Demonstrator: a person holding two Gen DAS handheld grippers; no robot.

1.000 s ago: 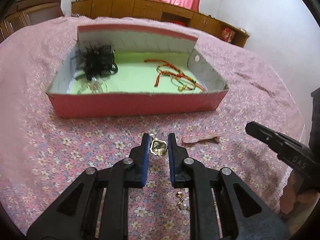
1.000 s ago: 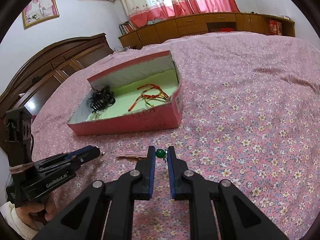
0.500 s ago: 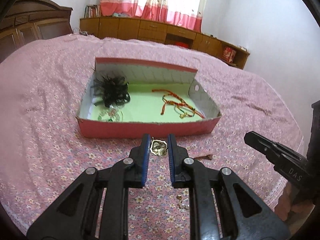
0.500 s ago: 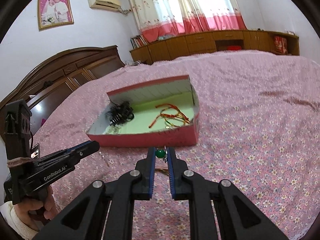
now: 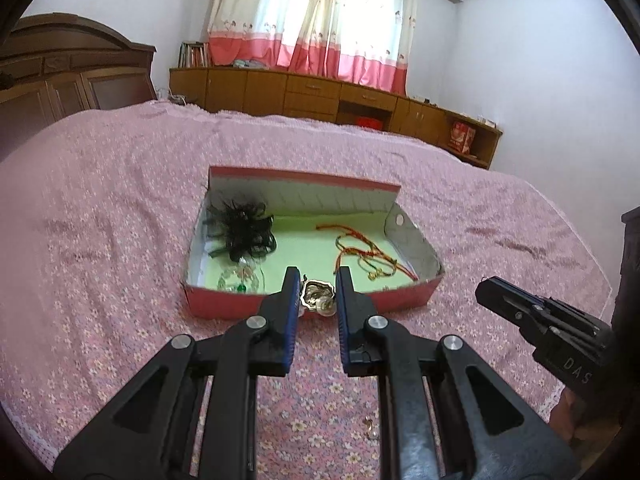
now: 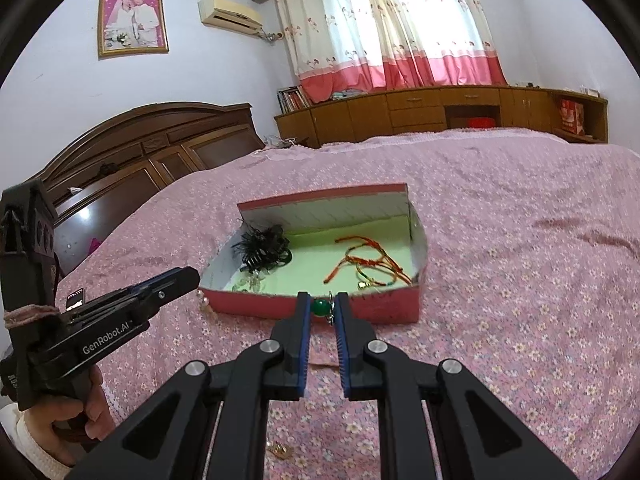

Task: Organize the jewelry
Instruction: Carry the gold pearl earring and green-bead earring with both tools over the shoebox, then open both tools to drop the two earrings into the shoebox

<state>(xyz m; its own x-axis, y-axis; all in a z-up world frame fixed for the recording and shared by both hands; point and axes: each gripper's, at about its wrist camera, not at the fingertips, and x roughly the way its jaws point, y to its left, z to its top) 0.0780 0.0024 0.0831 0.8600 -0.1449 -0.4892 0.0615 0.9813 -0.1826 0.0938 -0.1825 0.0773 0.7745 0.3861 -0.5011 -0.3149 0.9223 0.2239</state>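
- Both grippers are now higher than one second ago: in the earlier wrist views the pink floral bedspread (image 5: 100,264) fills the space behind the fingertips, and now the red cardboard box with the pale green floor (image 5: 394,300) sits just behind them.
- Left gripper (image 5: 317,298) has its blue pads pressed on a small gold, flower-shaped ornament (image 5: 317,295), which hangs between the fingertips in line with the near wall of the box, toward the middle of it.
- Right gripper (image 6: 321,308) is pinching a round green bead with a little metal fitting (image 6: 320,306); it too lines up with the near wall, more toward the near right corner.
- Ahead of both grippers and a little lower lies the box, its long axis running left to right across the views, so each piece has to cross the near wall before release.
- Inside, a black feathery hair piece (image 5: 242,232) fills the far left corner, some clear and green beads (image 5: 238,280) lie in the near left corner, and red and orange cord bracelets (image 5: 366,254) occupy the right half.
- My judgement is that the bare green floor in the middle is the free spot, and the left gripper looks slightly better placed for it.
- One small gold piece (image 6: 280,450) is left on the bedspread near its front edge, below the grippers.
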